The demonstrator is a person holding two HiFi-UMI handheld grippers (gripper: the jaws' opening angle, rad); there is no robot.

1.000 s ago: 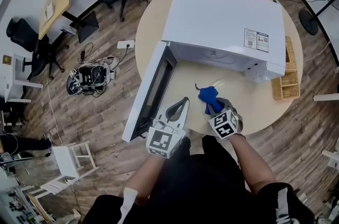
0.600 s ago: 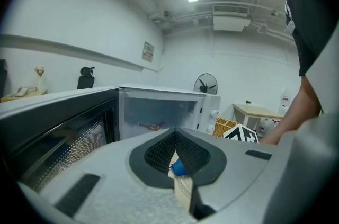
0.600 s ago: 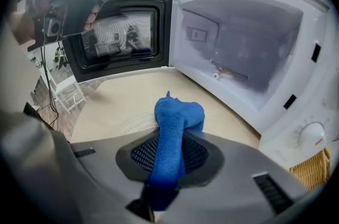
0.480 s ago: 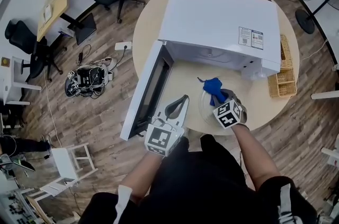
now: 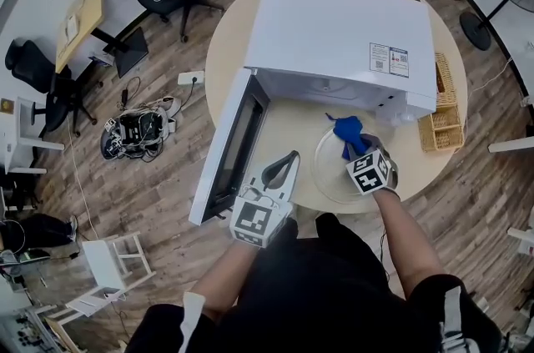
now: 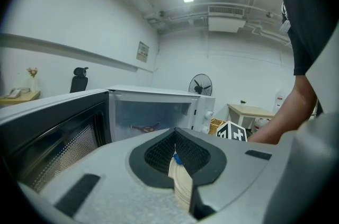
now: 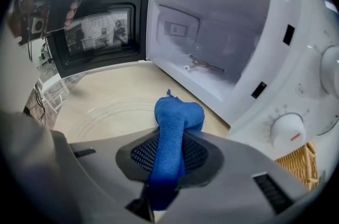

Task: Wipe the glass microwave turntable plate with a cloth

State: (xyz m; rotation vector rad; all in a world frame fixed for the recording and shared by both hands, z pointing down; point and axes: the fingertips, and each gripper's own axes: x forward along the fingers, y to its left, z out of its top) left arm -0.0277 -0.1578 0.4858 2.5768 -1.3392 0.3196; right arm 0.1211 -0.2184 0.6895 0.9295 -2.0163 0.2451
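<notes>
The clear glass turntable plate [image 5: 328, 173] lies flat on the round wooden table [image 5: 288, 126], in front of the open microwave [image 5: 342, 30]. My right gripper [image 5: 357, 148] is over the plate's far right part, shut on a blue cloth [image 5: 348, 130]. In the right gripper view the blue cloth [image 7: 177, 117] bulges out past the right gripper [image 7: 170, 150] and rests near the rim of the plate [image 7: 103, 112]. My left gripper [image 5: 288, 159] hovers left of the plate near the table's front edge, shut, with nothing held. In its own view, the left gripper [image 6: 176, 144] points at the microwave.
The microwave door [image 5: 234, 144] stands swung open to the left. The cavity [image 7: 212, 37] holds only the roller hub [image 7: 203, 65]. A wicker basket [image 5: 446, 122] sits at the table's right edge. Office chairs, cables and a fan stand on the floor around.
My right gripper has carried the blue cloth rightward and farther away across the plate, toward the microwave's front. The left gripper has stayed put.
</notes>
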